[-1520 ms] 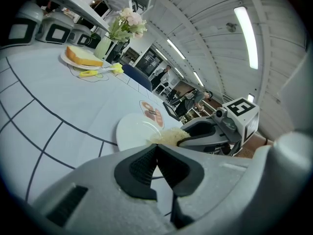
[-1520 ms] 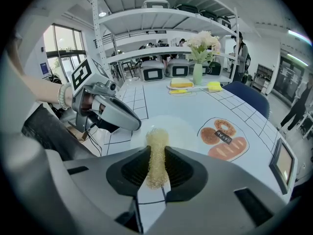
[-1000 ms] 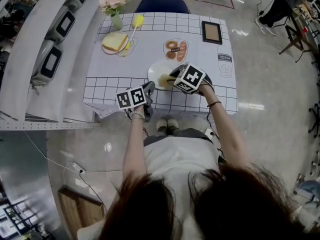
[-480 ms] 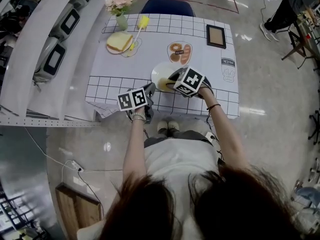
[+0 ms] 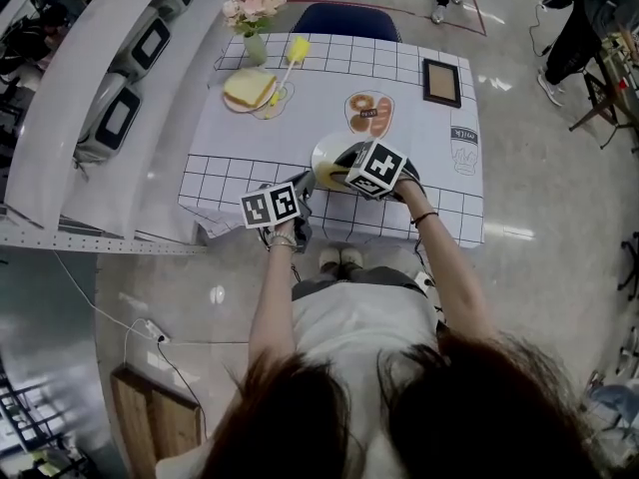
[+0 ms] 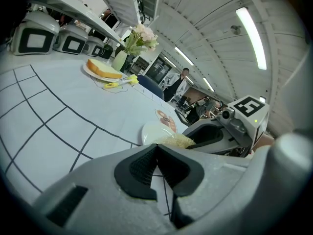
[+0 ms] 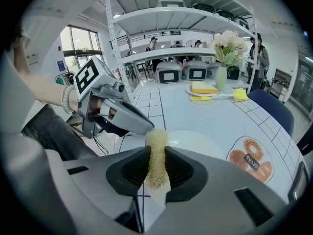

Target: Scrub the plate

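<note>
Round white glossy plate point(image 5: 326, 152) lies near the white grid-printed table's point(image 5: 300, 103) front edge: stiff, slippery (probably breakable), best steadied at its rim. The right gripper point(image 7: 157, 166) clamps a soft yellow scrubber point(image 7: 156, 140); the left gripper point(image 6: 156, 153) is closed, empty.

White plate point(image 5: 330, 152), yellow scrubber point(image 7: 156, 148) at rim

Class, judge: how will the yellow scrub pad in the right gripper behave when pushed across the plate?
Probably soft: the scrub pad looks pinched thin in the right gripper. Its open fibrous weave suggests light weight and some drag.
</note>
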`<state>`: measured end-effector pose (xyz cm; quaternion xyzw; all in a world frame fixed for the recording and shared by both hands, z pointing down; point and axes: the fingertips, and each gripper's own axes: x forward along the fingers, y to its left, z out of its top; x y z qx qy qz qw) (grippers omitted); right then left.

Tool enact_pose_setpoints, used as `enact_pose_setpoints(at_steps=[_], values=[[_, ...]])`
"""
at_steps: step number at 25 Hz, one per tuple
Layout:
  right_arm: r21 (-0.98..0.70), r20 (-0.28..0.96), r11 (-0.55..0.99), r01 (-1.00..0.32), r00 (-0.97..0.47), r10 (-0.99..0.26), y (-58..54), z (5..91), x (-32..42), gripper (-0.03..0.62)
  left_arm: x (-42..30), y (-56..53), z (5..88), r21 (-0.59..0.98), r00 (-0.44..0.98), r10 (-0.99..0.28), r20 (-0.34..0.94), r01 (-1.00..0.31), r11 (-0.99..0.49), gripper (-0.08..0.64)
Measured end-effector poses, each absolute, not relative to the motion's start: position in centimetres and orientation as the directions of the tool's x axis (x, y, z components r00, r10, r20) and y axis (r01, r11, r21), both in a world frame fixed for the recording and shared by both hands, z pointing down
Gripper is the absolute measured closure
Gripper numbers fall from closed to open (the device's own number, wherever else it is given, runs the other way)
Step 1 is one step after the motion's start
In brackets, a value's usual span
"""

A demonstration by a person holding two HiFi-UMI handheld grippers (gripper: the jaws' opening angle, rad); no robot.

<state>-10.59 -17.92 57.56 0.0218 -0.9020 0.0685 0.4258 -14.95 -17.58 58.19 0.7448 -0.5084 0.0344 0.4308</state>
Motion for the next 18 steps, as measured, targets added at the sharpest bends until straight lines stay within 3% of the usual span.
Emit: enact_pose_setpoints(at_steps=[18], values=[[-0.064,0.772,0.992,-0.106,-0.635,-0.018,-20.6,57.5,-12.9,0.512,-16.6,-18.3,57.8,0.610,0.471,-0.742,0.477,-0.785,-0.106,0.549]])
